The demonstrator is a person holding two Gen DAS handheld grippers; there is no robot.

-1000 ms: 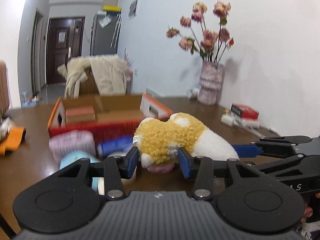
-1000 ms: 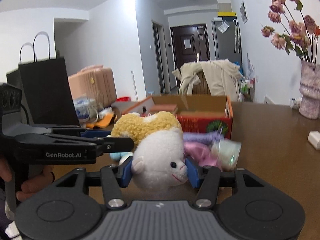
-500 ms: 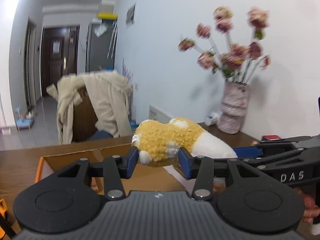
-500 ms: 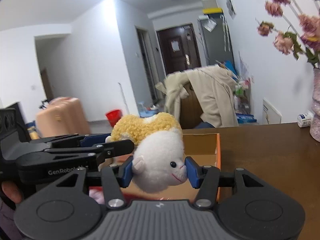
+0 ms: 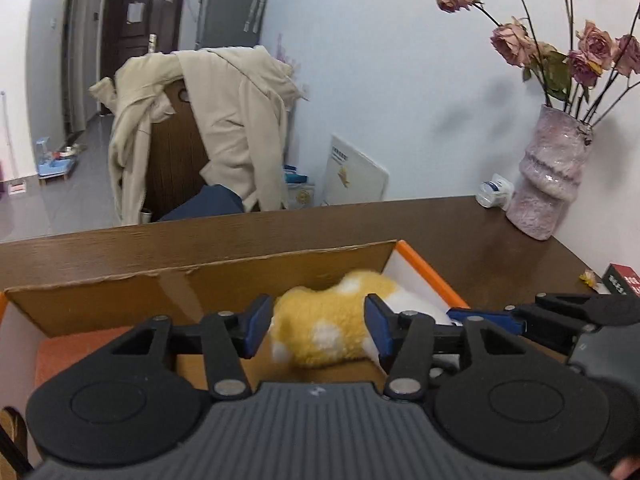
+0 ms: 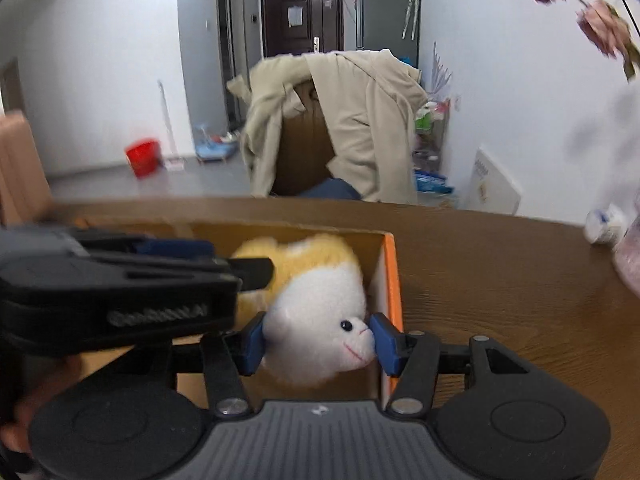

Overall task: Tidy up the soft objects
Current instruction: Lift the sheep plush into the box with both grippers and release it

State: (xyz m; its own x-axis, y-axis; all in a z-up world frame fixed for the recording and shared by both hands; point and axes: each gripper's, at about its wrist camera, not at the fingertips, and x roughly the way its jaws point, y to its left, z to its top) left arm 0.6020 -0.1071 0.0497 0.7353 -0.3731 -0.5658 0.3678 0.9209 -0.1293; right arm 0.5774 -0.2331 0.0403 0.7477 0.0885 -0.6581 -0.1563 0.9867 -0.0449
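The fluffy yellow-and-white plush animal toy point(image 5: 324, 330) is now inside the open brown cardboard box with orange edges point(image 5: 424, 268), at its right end in the left wrist view, low centre of the frame. The left gripper point(image 5: 312, 330) has just been opening: there is a small gap between its left blue pad and the yellow fur, so its fingers point(image 5: 256, 330) are spread and no more pinching. The right gripper point(image 6: 318, 344) pinches the white head of the toy point(image 6: 320, 320) w/ both pads.

Risks, as I judge:
- Toy hangs on one gripper only, so it can swing or twist and land w/ head over the orange wall.
- If the right fingers pull back before opening, the fur can catch and the toy comes out again.
- Both grippers are very close together inside the box; they can bump each other or push the wall, and the box slides on the dark brown wooden bench point(image 6: 500, 272).
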